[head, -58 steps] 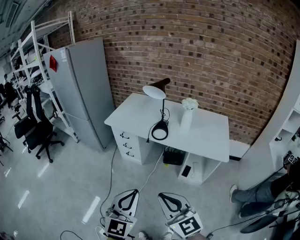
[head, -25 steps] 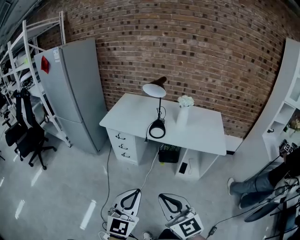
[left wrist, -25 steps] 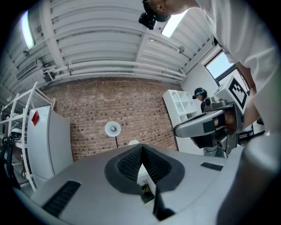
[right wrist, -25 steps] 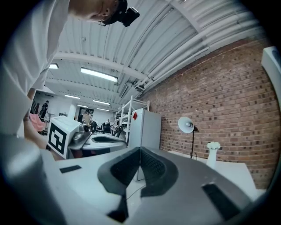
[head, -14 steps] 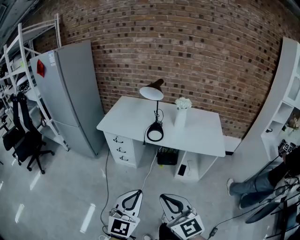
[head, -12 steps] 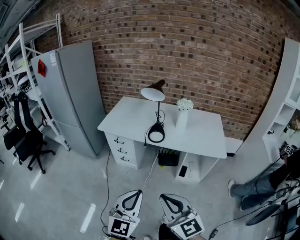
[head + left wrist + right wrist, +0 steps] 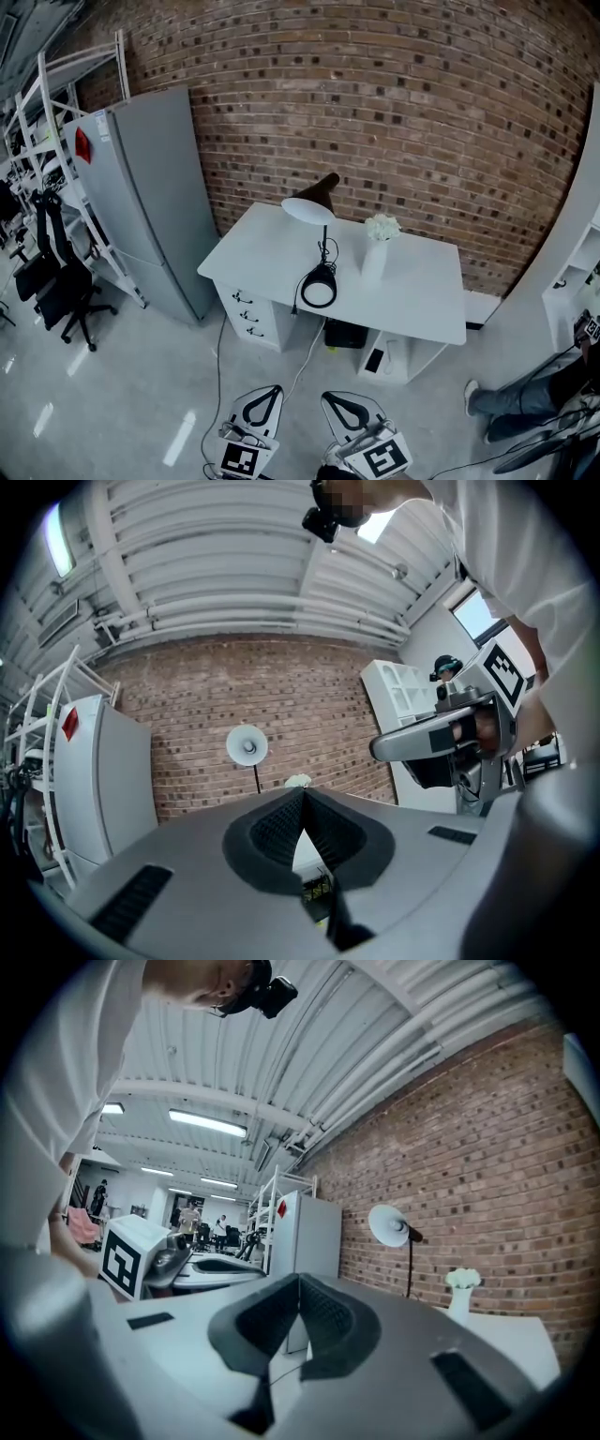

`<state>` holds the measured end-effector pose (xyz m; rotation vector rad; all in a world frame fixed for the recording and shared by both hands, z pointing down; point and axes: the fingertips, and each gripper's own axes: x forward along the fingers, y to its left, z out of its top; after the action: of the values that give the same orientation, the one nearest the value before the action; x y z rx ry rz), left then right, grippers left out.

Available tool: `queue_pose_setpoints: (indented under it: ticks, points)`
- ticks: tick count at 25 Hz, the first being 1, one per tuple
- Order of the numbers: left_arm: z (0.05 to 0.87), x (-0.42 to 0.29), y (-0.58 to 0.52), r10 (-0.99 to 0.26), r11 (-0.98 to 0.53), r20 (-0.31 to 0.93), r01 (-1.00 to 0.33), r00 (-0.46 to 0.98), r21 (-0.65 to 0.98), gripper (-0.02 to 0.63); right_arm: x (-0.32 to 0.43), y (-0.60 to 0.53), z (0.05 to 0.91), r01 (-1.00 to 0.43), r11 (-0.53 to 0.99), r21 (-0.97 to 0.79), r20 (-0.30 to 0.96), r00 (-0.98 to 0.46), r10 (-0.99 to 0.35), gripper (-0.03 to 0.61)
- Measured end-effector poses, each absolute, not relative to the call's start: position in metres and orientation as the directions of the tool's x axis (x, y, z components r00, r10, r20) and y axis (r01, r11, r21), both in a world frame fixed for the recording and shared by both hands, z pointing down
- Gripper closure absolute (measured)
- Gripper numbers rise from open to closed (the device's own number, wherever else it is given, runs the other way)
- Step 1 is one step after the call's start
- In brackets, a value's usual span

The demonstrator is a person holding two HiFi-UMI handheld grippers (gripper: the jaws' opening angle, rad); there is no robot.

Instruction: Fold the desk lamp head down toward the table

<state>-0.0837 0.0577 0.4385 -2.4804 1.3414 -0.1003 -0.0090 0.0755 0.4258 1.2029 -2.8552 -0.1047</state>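
A black desk lamp stands upright on the white desk [image 7: 272, 244], its round base [image 7: 319, 287] near the front edge and its raised shade [image 7: 309, 208] facing me. From the left gripper view the lamp shade [image 7: 247, 746] shows above the jaws; from the right gripper view the lamp shade [image 7: 389, 1225] sits at the right. Both grippers are held low, well short of the desk: my left gripper [image 7: 262, 400] and right gripper [image 7: 345, 406] point level toward it. Each is shut with nothing between its pads.
A white vase with flowers [image 7: 377, 246] stands right of the lamp. A grey fridge [image 7: 150, 197] and white shelving [image 7: 56, 103] are at the left, office chairs [image 7: 52, 281] beyond. A cable [image 7: 225, 366] runs over the floor. A person's leg [image 7: 511, 401] lies at the right.
The desk and lamp have shifted slightly right and lower in the head view as I moved across the floor. Both grippers stay shut and empty.
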Motion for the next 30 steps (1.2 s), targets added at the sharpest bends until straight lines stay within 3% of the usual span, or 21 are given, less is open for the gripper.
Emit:
queue_pose_setpoints:
  ticks: [5,30]
  points:
    - [0.446,-0.073,0.011,-0.86,-0.491,-0.042,-0.847,0.509,-0.202,0.606,0.008,0.028,0.424,-0.701,0.71,0.066,0.015,-0.711,-0.703,0.561]
    - [0.438,-0.035,-0.117,-0.882,-0.454,-0.041,-0.869,0.47,-0.196,0.606,0.047,-0.099,0.41,-0.668,0.742,0.057,-0.03,-0.744,-0.668,0.561]
